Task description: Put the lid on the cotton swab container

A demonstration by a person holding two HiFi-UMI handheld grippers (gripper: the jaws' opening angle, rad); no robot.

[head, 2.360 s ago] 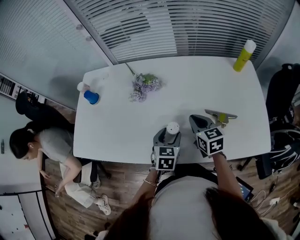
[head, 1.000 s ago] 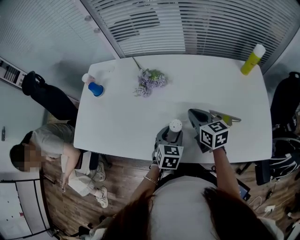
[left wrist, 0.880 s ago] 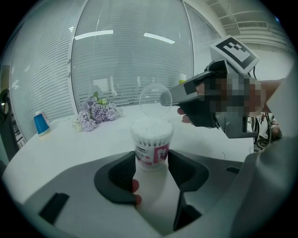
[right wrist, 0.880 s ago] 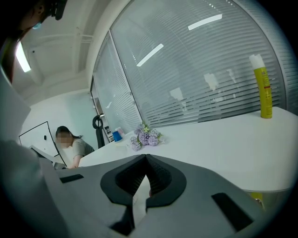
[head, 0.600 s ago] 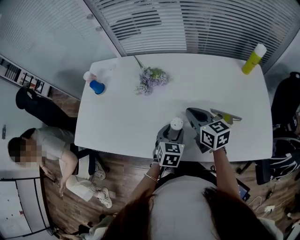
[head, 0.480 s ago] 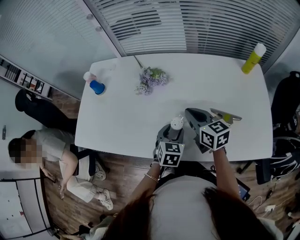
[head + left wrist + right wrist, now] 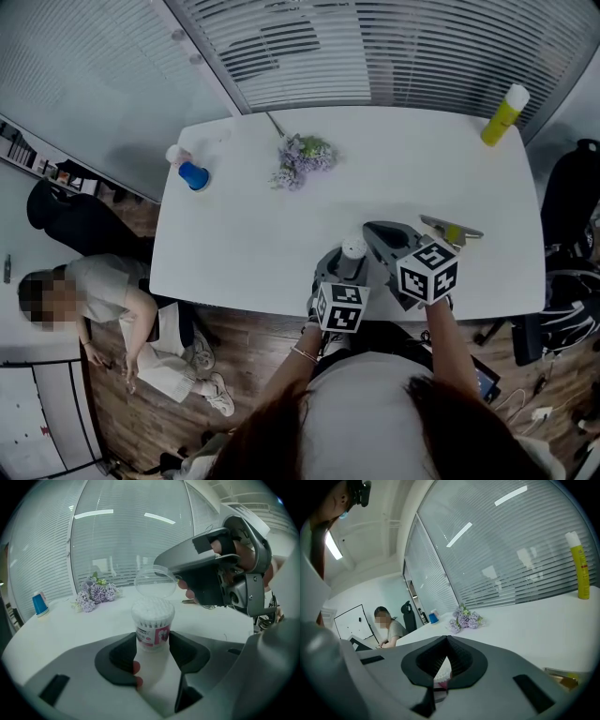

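Note:
The cotton swab container, a clear tub packed with white swabs and bearing a pink label, stands upright near the table's front edge. My left gripper is shut on its lower body, a pad against each side. My right gripper comes in from the right and is shut on the rim of the round clear lid. The lid hangs just above the swab tops, tilted and not touching them. In the head view the right gripper points left, its tip beside the container top. The right gripper view shows only the swabs through its jaw gap.
On the white table lie a bunch of purple flowers, a blue cup at the far left and a yellow bottle at the far right corner. A flat metal tool lies right of my grippers. A person sits left of the table.
My right gripper has moved left and a little up with the lid, bringing its tip close over the container. The left gripper and the container have stayed put.

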